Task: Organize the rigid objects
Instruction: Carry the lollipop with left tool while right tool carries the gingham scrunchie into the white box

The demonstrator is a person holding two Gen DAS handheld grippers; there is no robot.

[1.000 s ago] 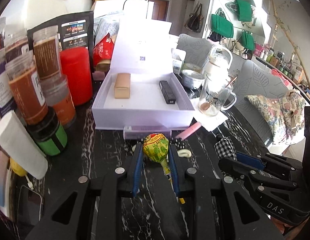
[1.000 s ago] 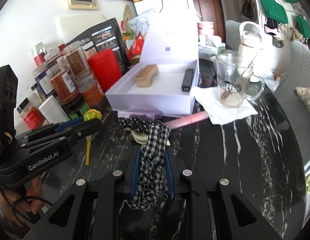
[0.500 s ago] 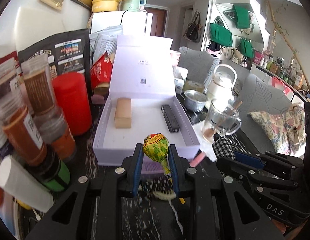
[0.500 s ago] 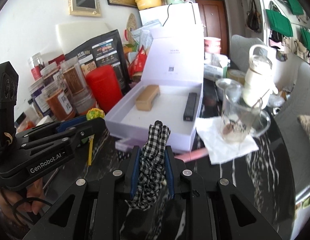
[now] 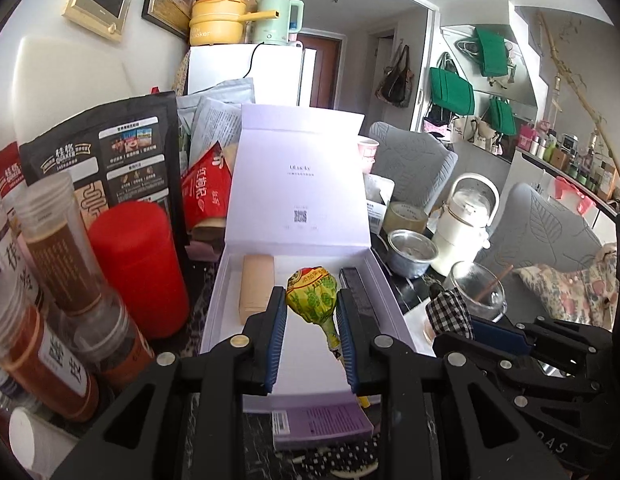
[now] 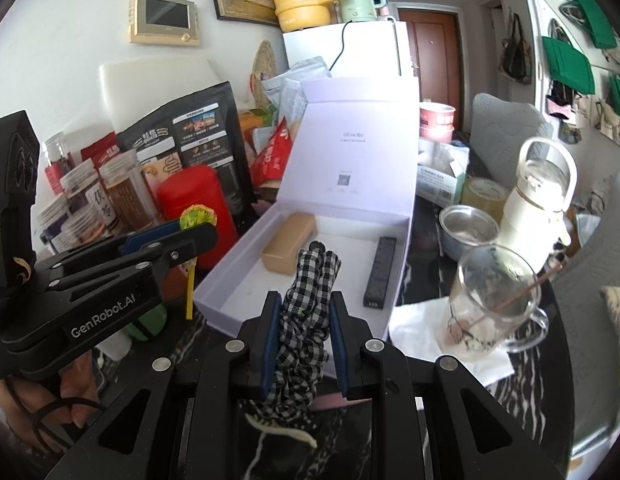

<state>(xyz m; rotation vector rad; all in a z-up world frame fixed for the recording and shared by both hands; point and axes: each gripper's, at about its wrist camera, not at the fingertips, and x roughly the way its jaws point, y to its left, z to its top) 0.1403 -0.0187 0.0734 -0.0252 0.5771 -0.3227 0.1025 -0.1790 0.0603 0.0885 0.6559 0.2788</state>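
Observation:
My left gripper (image 5: 311, 304) is shut on a yellow-green wrapped lollipop (image 5: 311, 295), held above the near end of an open lilac box (image 5: 222, 304). A tan block (image 5: 256, 286) and a black stick (image 5: 355, 288) lie inside the box. My right gripper (image 6: 304, 304) is shut on a black-and-white checked scrunchie (image 6: 306, 320), in front of the box's near edge (image 6: 294, 340). The right view shows the left gripper (image 6: 198, 236) with the lollipop (image 6: 197, 215) at the left. The scrunchie (image 5: 447, 314) shows at the right of the left view.
Spice jars (image 5: 58, 248), a red canister (image 5: 138, 268) and a black pouch (image 5: 106, 156) crowd the box's left side. A glass mug (image 6: 489, 300) on a napkin, a metal bowl (image 6: 467, 230) and a white bottle (image 6: 537, 196) stand right of it. A purple packet (image 5: 321, 426) lies before the box.
Both grippers have risen and moved forward toward the box with their loads. The lollipop now hangs over the box's inside; the scrunchie has reached its near edge.

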